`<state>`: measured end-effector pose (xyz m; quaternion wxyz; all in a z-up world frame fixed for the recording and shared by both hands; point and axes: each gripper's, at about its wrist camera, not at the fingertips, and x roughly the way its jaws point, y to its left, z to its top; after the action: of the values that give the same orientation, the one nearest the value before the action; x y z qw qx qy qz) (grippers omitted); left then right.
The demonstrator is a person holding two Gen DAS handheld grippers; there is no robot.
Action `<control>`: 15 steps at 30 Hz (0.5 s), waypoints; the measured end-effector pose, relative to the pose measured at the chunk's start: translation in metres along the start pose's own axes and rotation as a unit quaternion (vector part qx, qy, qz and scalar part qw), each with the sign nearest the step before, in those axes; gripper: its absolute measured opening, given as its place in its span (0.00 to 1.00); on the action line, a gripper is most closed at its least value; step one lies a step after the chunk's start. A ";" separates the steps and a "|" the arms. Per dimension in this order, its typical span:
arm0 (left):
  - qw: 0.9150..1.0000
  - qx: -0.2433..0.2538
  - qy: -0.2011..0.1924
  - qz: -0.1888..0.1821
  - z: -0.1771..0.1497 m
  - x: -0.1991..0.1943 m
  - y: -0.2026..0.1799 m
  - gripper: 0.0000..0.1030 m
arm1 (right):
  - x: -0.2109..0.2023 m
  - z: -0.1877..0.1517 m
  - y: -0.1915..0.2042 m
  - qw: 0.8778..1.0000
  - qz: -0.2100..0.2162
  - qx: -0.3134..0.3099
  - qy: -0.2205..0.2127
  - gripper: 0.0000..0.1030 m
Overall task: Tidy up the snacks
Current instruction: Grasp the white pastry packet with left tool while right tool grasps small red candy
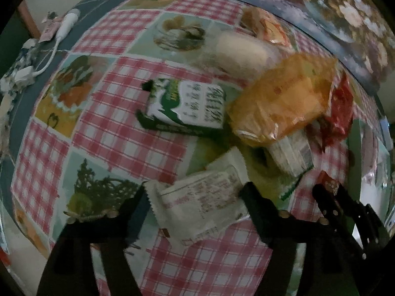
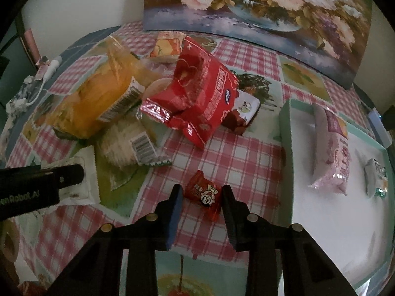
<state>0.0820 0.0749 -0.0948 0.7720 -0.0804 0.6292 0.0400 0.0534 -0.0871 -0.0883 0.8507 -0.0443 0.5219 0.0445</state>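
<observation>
A heap of snacks lies on the checked tablecloth (image 1: 118, 133). In the left wrist view my left gripper (image 1: 192, 197) points down over a flat white packet (image 1: 197, 204). Its jaws stand open with the packet between the fingers, lying flat on the cloth. In the right wrist view my right gripper (image 2: 202, 192) is shut on a small red candy packet (image 2: 205, 194) on the cloth. The heap holds a green-and-white carton (image 1: 187, 103), an orange bag (image 2: 93, 98), a red bag (image 2: 197, 91) and a pale cracker pack (image 2: 126, 145). A left finger (image 2: 61, 176) shows at the left edge.
A mint-rimmed white tray (image 2: 286, 123) sits just right of the right gripper, holding a pink packet (image 2: 330, 153) and a small white packet (image 2: 375, 180). A flower painting (image 2: 246, 5) leans at the table's back. A white cable (image 1: 66, 24) lies at the far left edge.
</observation>
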 end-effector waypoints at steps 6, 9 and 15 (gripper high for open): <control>0.999 0.039 -0.004 -0.002 -0.008 0.001 -0.011 0.78 | -0.004 -0.006 -0.003 1.000 -0.003 0.008 0.010 0.33; 0.998 0.067 0.001 0.019 -0.014 0.006 -0.021 0.86 | -0.005 -0.008 -0.004 1.000 -0.004 0.011 0.014 0.33; 0.997 0.070 0.002 0.020 -0.018 0.006 -0.027 0.86 | -0.009 -0.012 -0.004 1.000 -0.007 0.011 0.020 0.33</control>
<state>0.0698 0.0446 -0.1020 0.7732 -0.0137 0.6339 0.0111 0.0387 -0.0928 -0.0856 0.8410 -0.0392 0.5386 0.0322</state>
